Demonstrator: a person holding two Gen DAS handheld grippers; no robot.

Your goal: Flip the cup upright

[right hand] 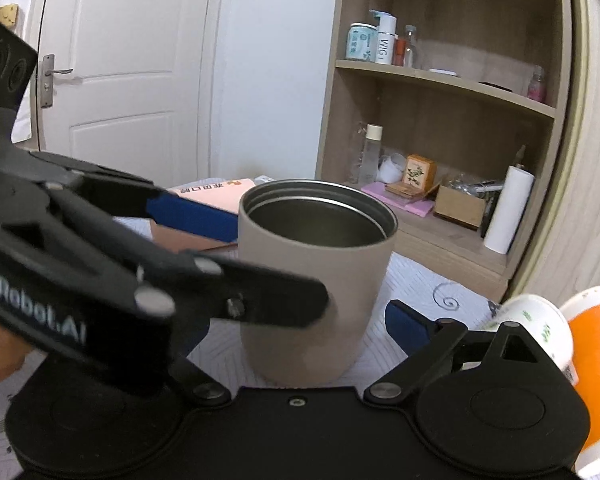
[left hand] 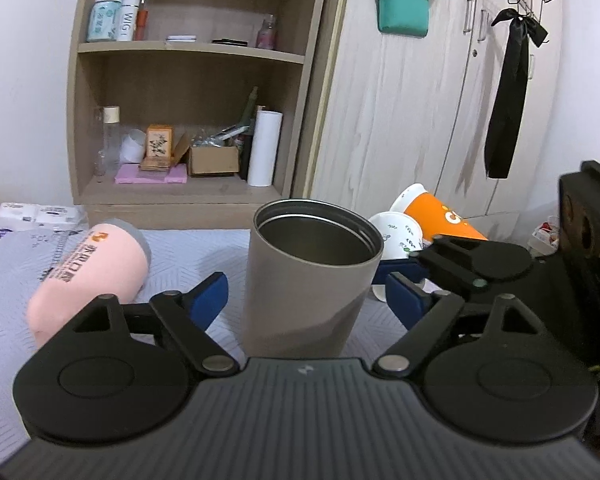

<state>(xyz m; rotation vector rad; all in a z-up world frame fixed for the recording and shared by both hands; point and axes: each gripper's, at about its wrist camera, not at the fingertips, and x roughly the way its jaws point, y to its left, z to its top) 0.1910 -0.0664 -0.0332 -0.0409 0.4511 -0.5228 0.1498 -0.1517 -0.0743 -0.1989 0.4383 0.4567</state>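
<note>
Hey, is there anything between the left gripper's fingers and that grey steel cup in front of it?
Nothing visible. The grey cup stands upright, mouth up, directly between the open fingers of the left hand-held gripper, with clear gaps on both sides. The right hand-held gripper also brackets it; the pink cup lies off to the left.

Two fisheye views, each mounted low on a hand-held gripper and looking forward along its own fingers. The left wrist view faces a wooden shelf unit (left hand: 188,92) and wardrobe doors (left hand: 412,120), very close to an upright grey steel cup (left hand: 312,276) at centre. The right wrist view sits equally close to that cup (right hand: 314,280), angled further left toward a white door (right hand: 116,76). Both share the cup, the shelf unit (right hand: 452,120), the quilted surface (left hand: 204,256) and each other's gripper crossing the frame edge.
</note>
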